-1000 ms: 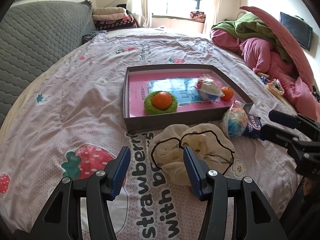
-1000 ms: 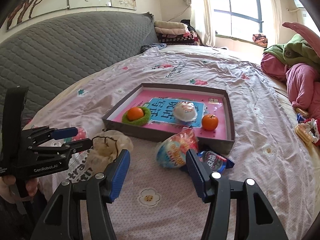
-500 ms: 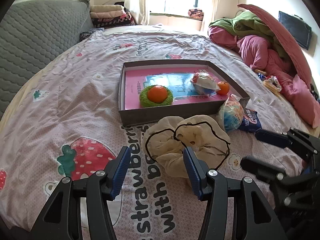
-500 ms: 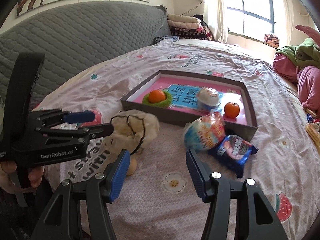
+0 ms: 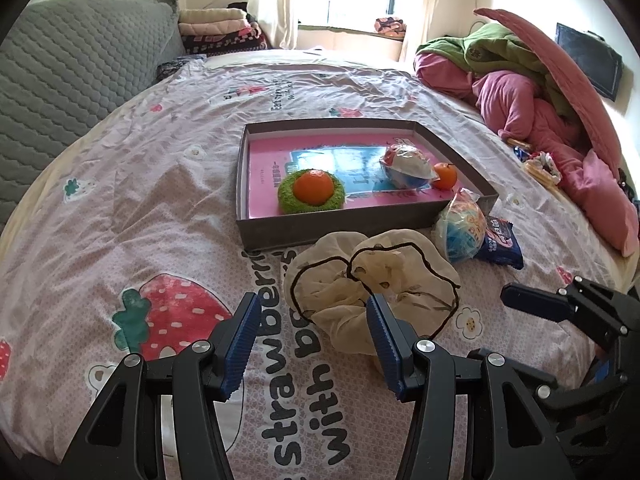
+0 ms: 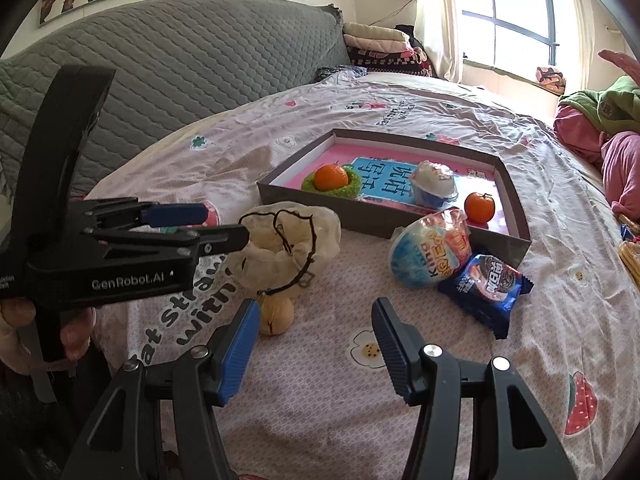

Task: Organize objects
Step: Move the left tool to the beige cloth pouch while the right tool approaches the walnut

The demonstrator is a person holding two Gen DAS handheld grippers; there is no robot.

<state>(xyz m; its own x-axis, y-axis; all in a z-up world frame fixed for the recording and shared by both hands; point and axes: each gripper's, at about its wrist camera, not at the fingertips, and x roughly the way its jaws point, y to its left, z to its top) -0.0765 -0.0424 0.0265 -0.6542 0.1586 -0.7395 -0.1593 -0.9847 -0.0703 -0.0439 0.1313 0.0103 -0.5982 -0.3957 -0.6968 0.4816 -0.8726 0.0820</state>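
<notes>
Cream ball [image 6: 274, 315] visible right view only

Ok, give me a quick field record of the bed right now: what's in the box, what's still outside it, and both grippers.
surface: strawberry bedsheet
box: orange on green nest, wrapped cup, small orange
outside box: cream cloth bag, round snack pack, blue cookie packet, small tan fruit
left gripper: open, empty, at the bag's near edge
right gripper: open, empty, above the sheet
</notes>
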